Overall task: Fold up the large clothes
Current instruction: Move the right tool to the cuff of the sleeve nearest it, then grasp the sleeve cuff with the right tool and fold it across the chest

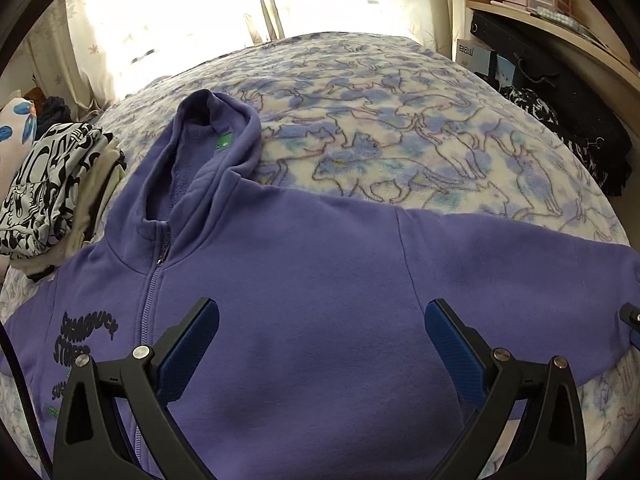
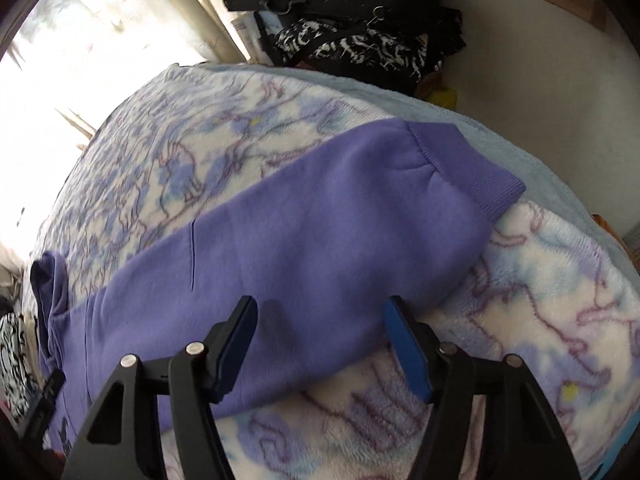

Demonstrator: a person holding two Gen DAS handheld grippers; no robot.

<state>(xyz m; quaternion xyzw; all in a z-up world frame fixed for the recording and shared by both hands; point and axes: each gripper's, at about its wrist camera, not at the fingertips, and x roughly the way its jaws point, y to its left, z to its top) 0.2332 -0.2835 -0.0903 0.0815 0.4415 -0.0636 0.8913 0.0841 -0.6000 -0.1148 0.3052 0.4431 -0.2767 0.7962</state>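
Note:
A purple zip hoodie (image 1: 288, 264) lies front up, spread flat on the bed. Its hood (image 1: 212, 140) points away and black print (image 1: 84, 340) is on its chest at the left. My left gripper (image 1: 320, 320) is open and empty, hovering over the hoodie's chest. In the right wrist view, the hoodie's sleeve (image 2: 320, 216) stretches out to its ribbed cuff (image 2: 468, 164). My right gripper (image 2: 320, 320) is open and empty, just over the sleeve's near edge. The right gripper's tip also shows in the left wrist view (image 1: 632, 320) at the far right edge.
The bed has a fleece blanket with a blue cat pattern (image 1: 400, 132). A pile of black-and-white folded clothes (image 1: 52, 192) sits at the left. Dark bags and clothes (image 2: 360, 40) lie beyond the bed by a wooden shelf (image 1: 540, 0). Bright curtains (image 1: 180, 12) hang behind.

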